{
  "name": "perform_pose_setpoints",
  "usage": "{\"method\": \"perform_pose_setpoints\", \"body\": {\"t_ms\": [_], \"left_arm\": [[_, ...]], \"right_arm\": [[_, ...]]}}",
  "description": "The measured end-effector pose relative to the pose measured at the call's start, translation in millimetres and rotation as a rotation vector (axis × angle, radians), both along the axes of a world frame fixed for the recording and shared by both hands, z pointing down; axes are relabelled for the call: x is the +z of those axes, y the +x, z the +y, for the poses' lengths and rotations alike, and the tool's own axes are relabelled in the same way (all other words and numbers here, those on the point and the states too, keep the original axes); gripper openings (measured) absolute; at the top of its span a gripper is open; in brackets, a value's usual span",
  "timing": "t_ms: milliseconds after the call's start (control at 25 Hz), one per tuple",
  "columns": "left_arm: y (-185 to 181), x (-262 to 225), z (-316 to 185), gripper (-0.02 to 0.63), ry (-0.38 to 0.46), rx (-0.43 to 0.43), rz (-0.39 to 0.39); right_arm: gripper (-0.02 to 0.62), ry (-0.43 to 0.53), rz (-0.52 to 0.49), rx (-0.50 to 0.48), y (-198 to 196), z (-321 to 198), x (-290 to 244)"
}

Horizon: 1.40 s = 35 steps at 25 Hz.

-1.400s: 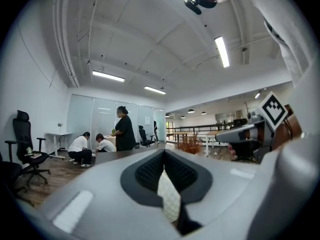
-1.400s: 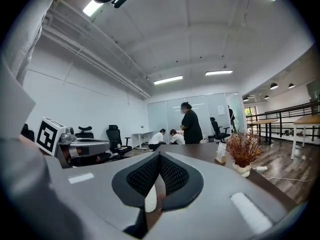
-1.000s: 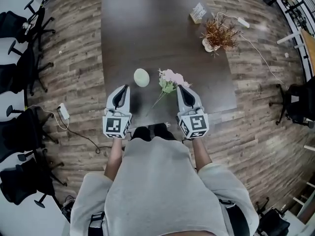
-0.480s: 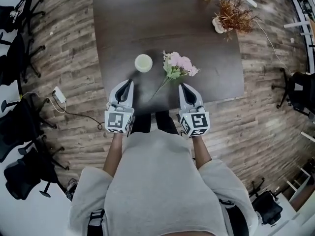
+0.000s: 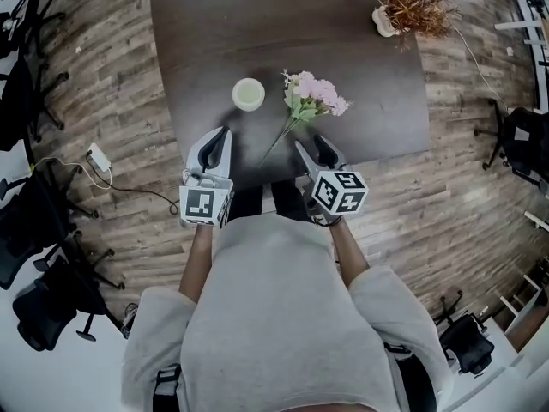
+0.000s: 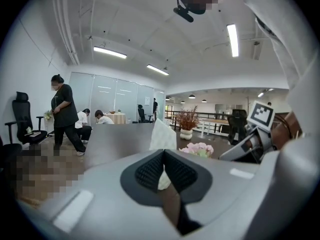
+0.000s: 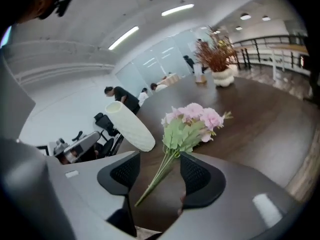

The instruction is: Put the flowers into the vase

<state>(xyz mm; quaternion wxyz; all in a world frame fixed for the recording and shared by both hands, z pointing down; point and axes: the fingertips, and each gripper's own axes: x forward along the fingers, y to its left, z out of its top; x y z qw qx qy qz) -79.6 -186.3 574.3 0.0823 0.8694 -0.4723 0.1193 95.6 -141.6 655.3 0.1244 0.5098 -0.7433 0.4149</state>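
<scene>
Floor (image 5: 463, 221): pale wood planks surround the table on every side in the head view.
Table (image 5: 283, 24): a dark brown rectangular top; its near edge sits just ahead of the person.
Person (image 5: 274, 316): seen from above in a light grey top, with both forearms reaching toward the table's near edge.
Office chairs (image 5: 34, 221): black swivel chairs clustered along the left side of the head view.
Right gripper (image 5: 310, 144) (image 7: 160, 174): its jaws are opening. The green stems show in the gap between the pads, which do not press on them. In the head view the tips sit just beside the stems' lower end.
Left gripper (image 5: 225, 132) (image 6: 163, 160): its jaws are clenched together on nothing, pointing toward the vase, short of it.
Flowers (image 5: 300, 110) (image 7: 190, 124): a small pink bouquet with green leaves lying flat on the table. The blooms point away from the person and the stems run toward the near edge, between the two grippers.
Dried plant (image 5: 416, 7) (image 7: 215, 54): rust-brown sprigs in a white pot at the far right corner of the table.
Vase (image 5: 249, 93) (image 7: 131, 126): cream and ribbed, standing upright and empty on the table, just left of the blooms and apart from them.
</scene>
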Motion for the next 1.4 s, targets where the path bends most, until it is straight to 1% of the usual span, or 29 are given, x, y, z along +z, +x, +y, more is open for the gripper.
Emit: {"method": "perform_pose_setpoints", "body": {"t_ms": [40,120,160,320,440,520,560,760,880,1000,1040,1200,1400], "left_arm": [[-1,1,0,0.009,-0.001,0.001,-0.002],[-2,1,-1,0.009,-0.001,0.001,-0.006],[-3,1,-2,0.009,-0.001,0.001,-0.007],[-6,-1,-5,0.009,0.003,0.003,-0.006],[-9,-1,-7,0.009,0.000,0.005,-0.003],[-10,-1,-8,0.009,-0.003,0.007,-0.003],[-10,-1,-7,0.009,-0.003,0.009,-0.003],[-10,-1,-9,0.009,-0.001,0.018,-0.004],[-15,-1,-10,0.009,-0.001,0.015,-0.002],[-22,-1,-9,0.009,-0.013,0.003,-0.002],[-25,-2,-10,0.009,-0.014,0.000,-0.002],[-35,-5,-11,0.009,-0.005,-0.018,0.000],[-42,-1,-12,0.009,-0.012,-0.032,0.001]], "right_arm": [[0.267,-0.038,-0.034,0.035,-1,0,5],[0.326,-0.088,-0.071,0.074,-3,0,15],[0.334,-0.102,-0.077,0.086,-2,0,19],[0.334,-0.162,-0.072,0.124,2,4,34],[0.325,-0.237,-0.102,0.238,7,7,45],[0.325,-0.268,-0.139,0.314,9,7,48],[0.327,-0.274,-0.142,0.332,8,7,49],[0.323,-0.273,-0.104,0.319,-3,1,54],[0.303,-0.269,-0.086,0.297,-11,-8,57],[0.269,-0.282,-0.065,0.287,-14,-19,62],[0.245,-0.292,-0.067,0.293,-13,-23,65],[0.206,-0.340,-0.113,0.317,-8,-36,71],[0.147,-0.366,-0.091,0.288,-7,-42,77]]}}
